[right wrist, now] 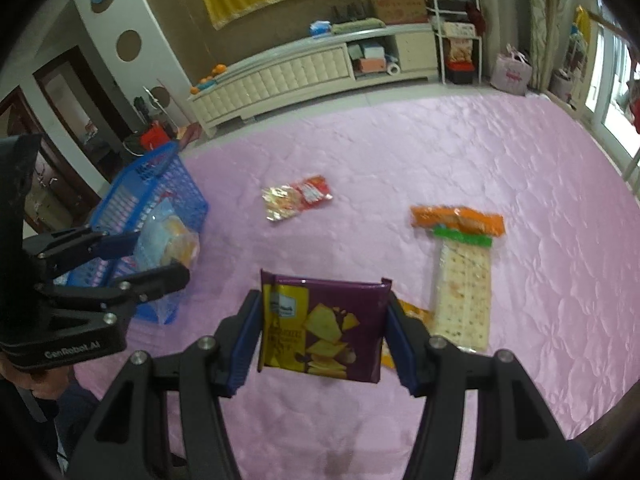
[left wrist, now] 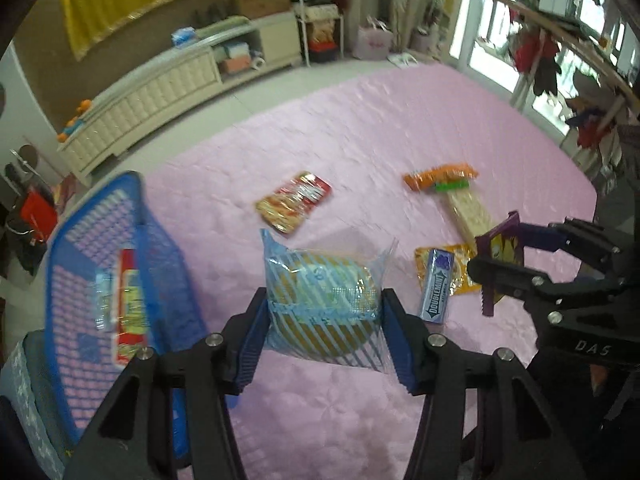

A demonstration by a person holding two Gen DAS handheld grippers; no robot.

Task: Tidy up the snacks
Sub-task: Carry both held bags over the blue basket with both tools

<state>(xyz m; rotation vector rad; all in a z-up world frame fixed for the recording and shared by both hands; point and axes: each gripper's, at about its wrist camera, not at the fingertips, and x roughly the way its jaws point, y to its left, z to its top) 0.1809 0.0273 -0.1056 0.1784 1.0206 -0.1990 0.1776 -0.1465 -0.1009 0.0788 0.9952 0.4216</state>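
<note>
Gripping a blue-striped clear snack bag (left wrist: pixel 324 300), the left gripper (left wrist: pixel 324 320) has both blue pads pressed on the bag's sides, lifted off the pink bedspread (left wrist: pixel 400 128), lower centre of the left wrist view. Blue mesh basket (left wrist: pixel 100 280) sits at left of that frame, tilted, with a red-and-yellow packet (left wrist: pixel 128 304) inside. Right gripper (right wrist: pixel 322 328) is clamped on a purple cracker pack (right wrist: pixel 320 328), lower centre of the right wrist view, held above the spread. Loose on the spread: red-and-silver snack packet (left wrist: pixel 294 202) mid-frame, orange packet (left wrist: pixel 440 176) touching a green-topped cracker sleeve (left wrist: pixel 468 208) at right, Doublemint gum pack (left wrist: pixel 436 288) lying on a yellow packet (left wrist: pixel 460 268) just right of the striped bag.
</note>
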